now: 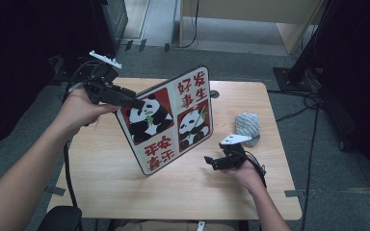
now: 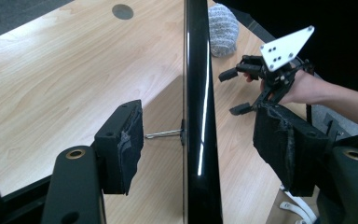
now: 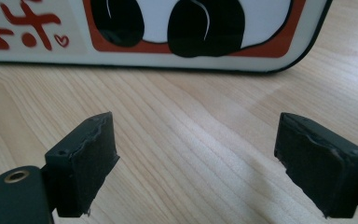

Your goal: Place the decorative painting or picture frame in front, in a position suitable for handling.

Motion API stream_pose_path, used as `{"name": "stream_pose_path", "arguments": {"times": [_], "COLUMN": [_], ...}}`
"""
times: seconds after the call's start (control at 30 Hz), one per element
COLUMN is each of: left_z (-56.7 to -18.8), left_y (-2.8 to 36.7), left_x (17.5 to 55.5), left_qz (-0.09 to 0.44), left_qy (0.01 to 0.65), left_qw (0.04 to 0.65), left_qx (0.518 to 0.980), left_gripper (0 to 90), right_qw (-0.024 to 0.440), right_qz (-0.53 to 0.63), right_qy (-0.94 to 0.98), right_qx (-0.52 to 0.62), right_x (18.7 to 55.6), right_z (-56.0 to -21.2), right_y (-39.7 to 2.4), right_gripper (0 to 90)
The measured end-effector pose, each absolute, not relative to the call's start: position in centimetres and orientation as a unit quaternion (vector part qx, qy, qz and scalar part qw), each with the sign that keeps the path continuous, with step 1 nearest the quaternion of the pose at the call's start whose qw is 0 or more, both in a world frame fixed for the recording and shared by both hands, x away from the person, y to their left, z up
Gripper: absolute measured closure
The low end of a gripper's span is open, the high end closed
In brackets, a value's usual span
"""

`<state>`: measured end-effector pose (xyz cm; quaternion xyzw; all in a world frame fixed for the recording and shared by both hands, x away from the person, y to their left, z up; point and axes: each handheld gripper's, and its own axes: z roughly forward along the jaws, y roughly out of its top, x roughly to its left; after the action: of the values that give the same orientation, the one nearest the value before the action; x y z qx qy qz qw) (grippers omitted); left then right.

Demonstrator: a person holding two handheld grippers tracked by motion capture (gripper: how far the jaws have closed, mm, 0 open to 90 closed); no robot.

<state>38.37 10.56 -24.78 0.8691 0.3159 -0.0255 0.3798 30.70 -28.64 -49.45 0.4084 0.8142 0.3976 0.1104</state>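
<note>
A flat board (image 1: 171, 118) printed with two pandas and red characters stands on one edge in the middle of the wooden table (image 1: 125, 187), leaning back. My left gripper (image 1: 137, 103) is at its upper left edge. In the left gripper view the board's black edge (image 2: 198, 70) runs between the jaws with a gap on each side, and a thin metal rod (image 2: 163, 134) sticks out behind it. My right gripper (image 1: 211, 162) hovers open just right of the board's lower corner and points at it. The board's bottom edge (image 3: 168, 51) lies ahead of its empty jaws.
A grey knitted bundle (image 1: 248, 126) lies near the table's right edge, behind the right hand. A round cable hole (image 1: 214, 94) sits at the back of the table. Cables trail on the floor to the right.
</note>
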Motion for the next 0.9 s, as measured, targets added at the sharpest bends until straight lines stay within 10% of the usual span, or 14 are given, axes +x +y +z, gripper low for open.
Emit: {"name": "stream_pose_path", "arguments": {"times": [0.9], "left_z": [-27.3], "left_y": [13.5], "left_x": [34.5], "left_qz": [-0.003], "left_qy": [0.302], "left_qw": [0.411], "left_qx": [0.86], "left_gripper": [36.4], "right_qw": [0.12], "right_qz": [0.441], "right_qy": [0.776], "right_qx": [0.434], "right_x": [31.9], "right_z": [-46.2], "right_y": [-32.6], "right_gripper": [21.4]}}
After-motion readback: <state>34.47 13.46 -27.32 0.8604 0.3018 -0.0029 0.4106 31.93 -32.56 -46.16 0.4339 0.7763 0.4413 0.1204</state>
